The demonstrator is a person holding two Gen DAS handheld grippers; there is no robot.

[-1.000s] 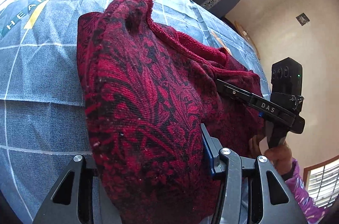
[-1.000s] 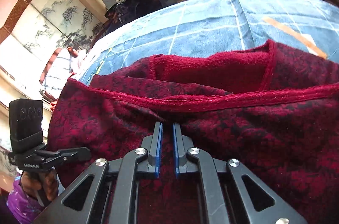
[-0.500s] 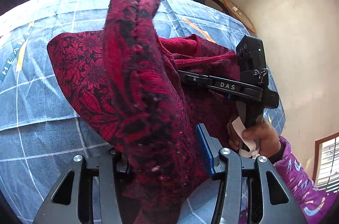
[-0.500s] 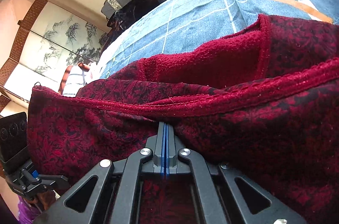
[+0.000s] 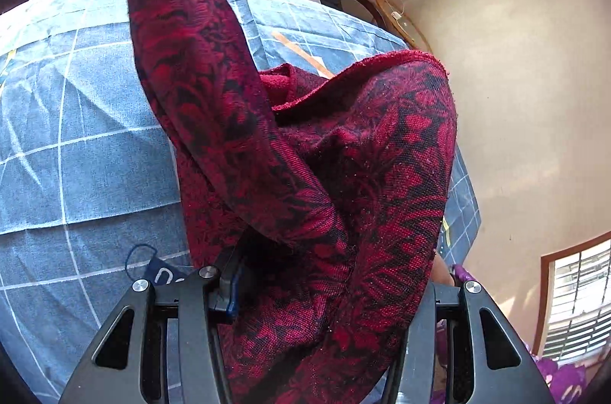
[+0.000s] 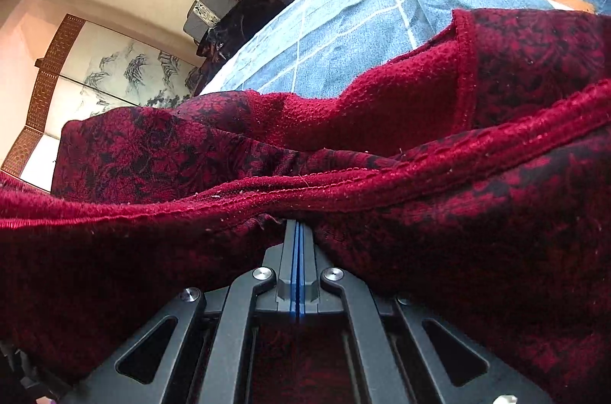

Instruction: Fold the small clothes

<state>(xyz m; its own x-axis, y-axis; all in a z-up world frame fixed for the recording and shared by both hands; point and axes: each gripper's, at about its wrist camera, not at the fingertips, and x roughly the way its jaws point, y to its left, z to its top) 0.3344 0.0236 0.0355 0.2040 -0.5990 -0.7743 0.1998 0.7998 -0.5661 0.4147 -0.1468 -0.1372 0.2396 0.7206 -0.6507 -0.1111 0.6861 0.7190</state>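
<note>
The largest surface under inspection is the blue grid-patterned cover (image 5: 76, 144), which I judge to lie over a bed or a worktop; I cannot tell which, so I take the cover as my landmark. On it, and partly raised above it, is the task's thing, the red and black patterned garment (image 5: 343, 175). Its plain red inner face (image 6: 401, 98) shows where the fabric is turned back, and a stitched hem (image 6: 343, 175) runs across just beyond my right tool. Most of the garment rests on the cover, while one long section stands up off it in a thick roll, which I judge to be a flap lifted so that it can be carried over the rest as a fold. My left tool (image 5: 324, 289) holds that raised section: the fingers stand part-way apart with bunched cloth filling the gap between them, and the far finger is hidden by fabric, so I report a grip on the garment at a wide setting. My right tool (image 6: 297, 243) has its two fingers pressed fully together, their tips buried under the hem; I judge a thin layer of the garment is pinched there to anchor the lower edge near the cover while the other side is lifted. A small dark item with a thin cord loop (image 5: 152, 270) lies on the cover beside my left tool; I cannot identify it.
</note>
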